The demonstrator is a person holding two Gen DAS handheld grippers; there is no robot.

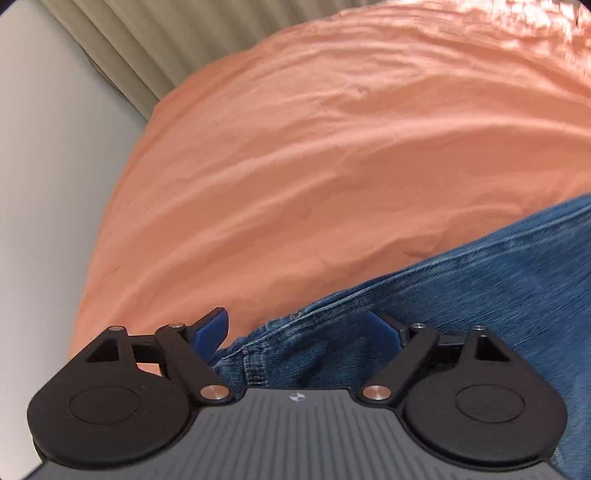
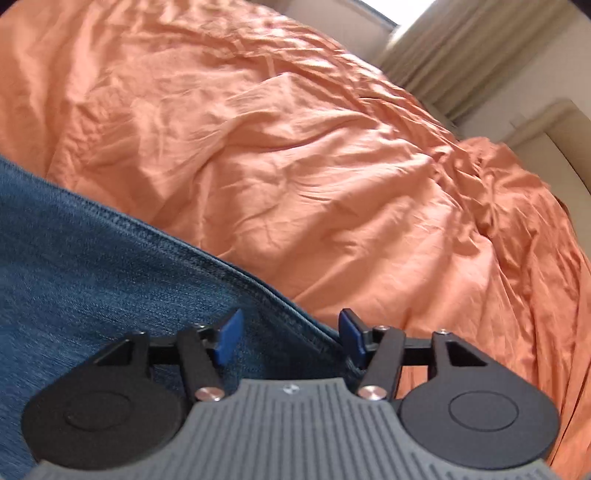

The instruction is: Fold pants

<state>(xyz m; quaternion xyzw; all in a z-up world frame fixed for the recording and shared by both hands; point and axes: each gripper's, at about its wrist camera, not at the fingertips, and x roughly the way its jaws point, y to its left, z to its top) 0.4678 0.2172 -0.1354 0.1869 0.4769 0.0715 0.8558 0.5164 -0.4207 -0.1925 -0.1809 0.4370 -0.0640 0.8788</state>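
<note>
Both your grippers, left gripper (image 1: 295, 332) and right gripper (image 2: 291, 334), gape over the jeans (image 1: 480, 295) edge on the orange sheet (image 1: 332, 147), gripping nothing

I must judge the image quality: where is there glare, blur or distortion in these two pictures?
Left wrist view: the orange bedspread is overexposed at top right, the jeans look slightly smeared, and the fisheye bends the bed edge. Right wrist view: the window is blown out white, the curtain is soft, and the corners are dark.

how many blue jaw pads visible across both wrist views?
4. Left gripper: blue rubber pads at and. Right gripper: pads at and. None seem hidden.
</note>
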